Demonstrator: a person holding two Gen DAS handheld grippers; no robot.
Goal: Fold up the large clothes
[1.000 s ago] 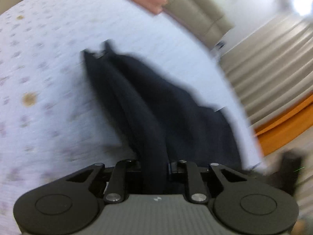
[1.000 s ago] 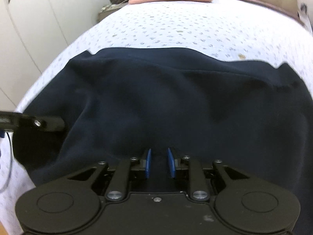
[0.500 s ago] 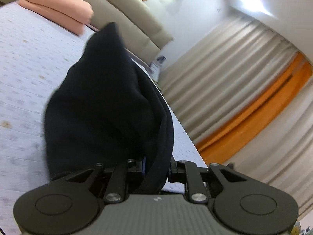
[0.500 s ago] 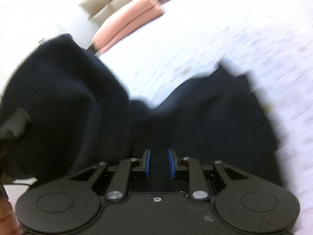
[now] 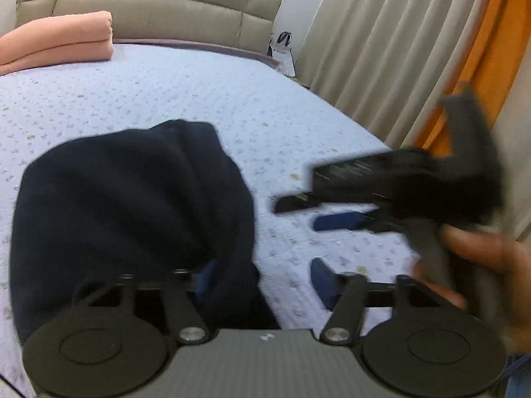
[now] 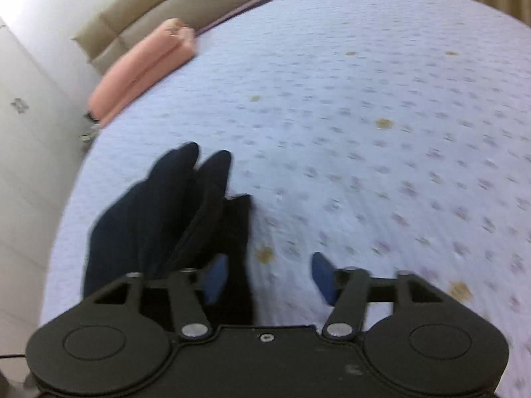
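We see a bed (image 5: 172, 93) with a pale floral-print cover and a padded beige headboard (image 5: 149, 10). Beige curtains (image 5: 381, 49) and an orange drape (image 5: 491, 66) hang alongside. White panels (image 6: 30, 126), possibly wardrobe doors, flank the bed.

Garment (image 5: 132, 205) on bed (image 5: 205, 93), folded blanket (image 5: 63, 41) behind (near headboard (image 5: 149, 6)).

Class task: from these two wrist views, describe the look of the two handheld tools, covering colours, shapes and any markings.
Left tool: grey textured body with a small white mark, black round discs either side, black link arms with silver pivot screws, blue pads. Right tool: the same build, but with a black body and a small central screw.
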